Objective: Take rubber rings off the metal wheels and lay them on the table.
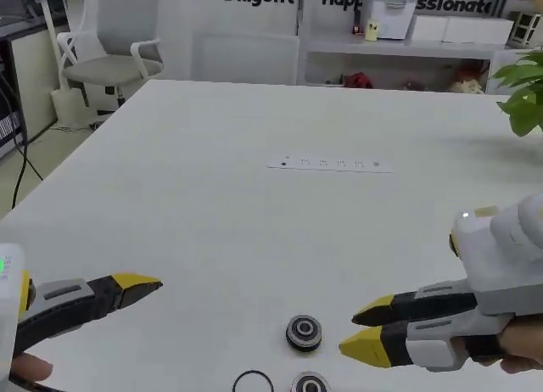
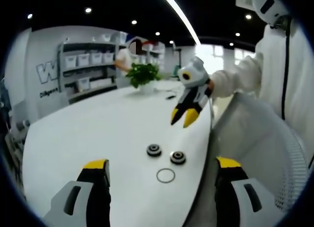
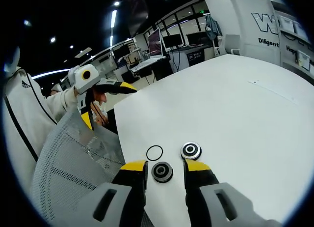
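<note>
Black rubber ring [image 1: 253, 380], round metal wheel [image 1: 310, 383]: cut off at head view's bottom edge; left gripper [image 2: 162, 163], right gripper [image 1: 366, 328]: released, empty.

Two metal wheels on the counter [image 1: 254, 197], count them: the far wheel [image 1: 304, 333] and the near wheel [image 1: 310, 383]. One loose rubber ring [image 1: 253, 382] lies flat beside them, just the one. Two grippers are over the surface, the left gripper [image 1: 151, 283] and the right gripper [image 1: 350, 331]. Further back: one power strip [image 1: 331, 164], one chair [image 1: 106, 65], one plant [image 1: 524, 91].
</note>
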Motion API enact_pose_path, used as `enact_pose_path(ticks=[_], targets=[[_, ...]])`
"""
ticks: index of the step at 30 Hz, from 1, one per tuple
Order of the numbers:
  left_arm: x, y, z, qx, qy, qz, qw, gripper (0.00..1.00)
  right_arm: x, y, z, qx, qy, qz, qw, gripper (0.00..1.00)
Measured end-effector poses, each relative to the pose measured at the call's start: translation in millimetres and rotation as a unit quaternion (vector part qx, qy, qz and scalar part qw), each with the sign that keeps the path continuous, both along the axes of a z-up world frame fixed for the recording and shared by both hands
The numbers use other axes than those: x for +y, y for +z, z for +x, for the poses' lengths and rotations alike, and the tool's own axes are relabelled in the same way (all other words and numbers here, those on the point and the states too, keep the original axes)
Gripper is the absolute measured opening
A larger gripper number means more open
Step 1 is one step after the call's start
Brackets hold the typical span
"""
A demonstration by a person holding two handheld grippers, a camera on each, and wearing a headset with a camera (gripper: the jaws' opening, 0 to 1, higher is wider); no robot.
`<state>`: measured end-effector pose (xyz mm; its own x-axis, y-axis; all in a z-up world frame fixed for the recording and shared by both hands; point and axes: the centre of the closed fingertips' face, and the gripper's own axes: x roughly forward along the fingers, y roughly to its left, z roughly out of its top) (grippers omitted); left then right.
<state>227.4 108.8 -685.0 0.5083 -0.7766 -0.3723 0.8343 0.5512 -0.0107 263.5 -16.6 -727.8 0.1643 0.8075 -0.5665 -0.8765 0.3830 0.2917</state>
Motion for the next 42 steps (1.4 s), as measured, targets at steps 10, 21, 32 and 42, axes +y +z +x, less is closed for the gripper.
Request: enact_pose_path(ticks=[10, 21, 32, 42], targets=[[-19.8, 11.5, 11.1, -0.015, -0.025, 0.012, 0.9995, 0.87, -8.2, -23.0, 5.2, 0.009, -0.021, 0.011, 0.9997, 0.29], [-38.7, 20.6, 20.6, -0.033, -0.063, 0.027, 0.9971, 0.86, -7.7, -29.3, 3.1, 0.019, -0.02, 0.025, 0.9993, 0.29], [-66.7, 31.1, 31.6, -0.053, -0.098, 0.032, 0.9932, 0.85, 2.3, -43.0, -20.1, 0.029, 0.031, 0.018, 0.9989, 0.29], [-96.5, 17.9, 33.0, -0.068, -0.138, 0.045, 0.9871, 0.78, 5.3, -53.0, -28.0, 0.034, 0.047, 0.016, 0.9982, 0.29]])
